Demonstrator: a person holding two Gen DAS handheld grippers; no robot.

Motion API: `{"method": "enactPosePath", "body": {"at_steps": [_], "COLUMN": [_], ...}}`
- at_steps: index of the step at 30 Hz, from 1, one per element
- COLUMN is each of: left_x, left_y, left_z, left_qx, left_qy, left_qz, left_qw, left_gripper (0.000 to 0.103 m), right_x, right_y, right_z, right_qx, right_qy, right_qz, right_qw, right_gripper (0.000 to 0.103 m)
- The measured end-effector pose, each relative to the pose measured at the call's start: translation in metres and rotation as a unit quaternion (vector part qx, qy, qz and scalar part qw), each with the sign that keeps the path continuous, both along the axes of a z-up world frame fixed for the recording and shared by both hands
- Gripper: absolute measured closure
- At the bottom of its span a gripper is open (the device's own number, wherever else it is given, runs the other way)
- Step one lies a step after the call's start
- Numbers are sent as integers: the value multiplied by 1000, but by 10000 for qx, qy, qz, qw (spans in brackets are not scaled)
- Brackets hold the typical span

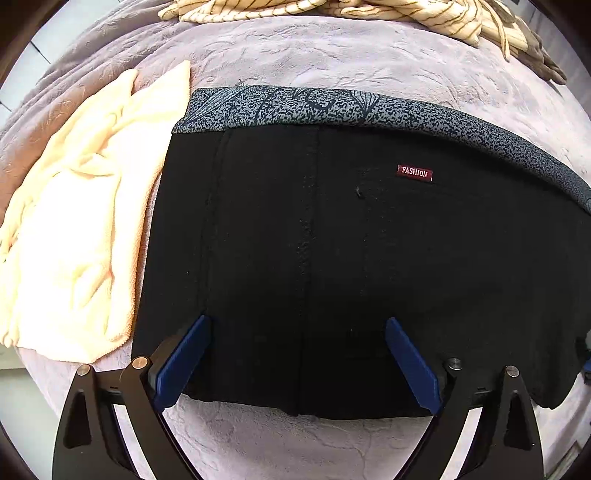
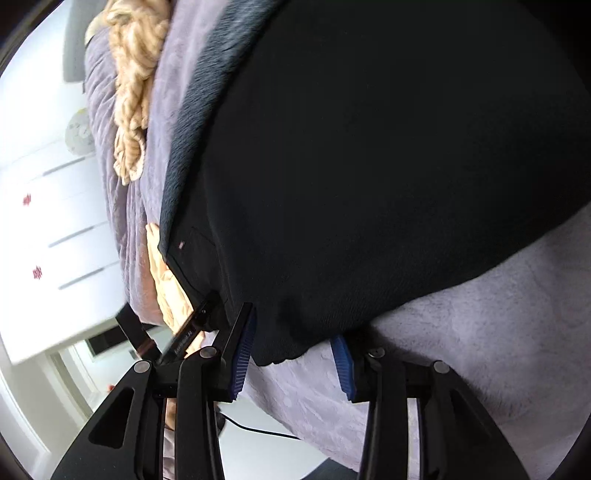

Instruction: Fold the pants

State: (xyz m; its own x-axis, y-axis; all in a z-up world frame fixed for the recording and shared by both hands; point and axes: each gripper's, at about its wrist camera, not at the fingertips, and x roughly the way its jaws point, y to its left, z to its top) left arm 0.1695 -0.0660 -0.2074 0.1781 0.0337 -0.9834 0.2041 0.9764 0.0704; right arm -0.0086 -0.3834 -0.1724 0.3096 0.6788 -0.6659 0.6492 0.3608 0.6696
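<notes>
Mauve plush blanket [image 1: 332, 55] covers the bed; black pants [image 1: 332, 258] lie folded flat on it, patterned grey waistband [image 1: 295, 107] at the far edge, red "FASHION" label [image 1: 414, 173] showing. Cream towel [image 1: 74, 229] just left of them, striped cream cloth [image 1: 332, 9] beyond. Left gripper [image 1: 297, 363] hangs over the near hem, fingers spread, nothing held. Right gripper [image 2: 291, 365] partly spread at a pants corner; pad contact is blurred, probably released. White drawers [image 2: 55, 221] beside the bed.
</notes>
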Motion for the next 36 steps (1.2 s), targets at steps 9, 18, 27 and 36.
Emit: {"method": "enactPosePath", "body": {"at_steps": [9,18,27,36], "left_x": [-3,3,8,-5], "left_y": [4,-14,26,41], "left_z": [-7,2,26,-1], "left_qx": [76,2,-493,-699], "left_qy": [-29,78,-469,-526], "left_qz": [-78,29,724,923], "left_qw": [9999,10000,9951,9919], "left_gripper": [3,1,1,1], "right_x": [-10,-4,173,307], "right_y": [4,6,104,288], "right_z": [27,82,189,80], "right_qx": [-1470,-1839,-2700,-2154], "right_qy": [165,-201,-2065,-1818], "right_qz": [822,1649,3552,5429], "right_qw": [9856,9688,8708,7911], "right_gripper": [98,92,47,43]}}
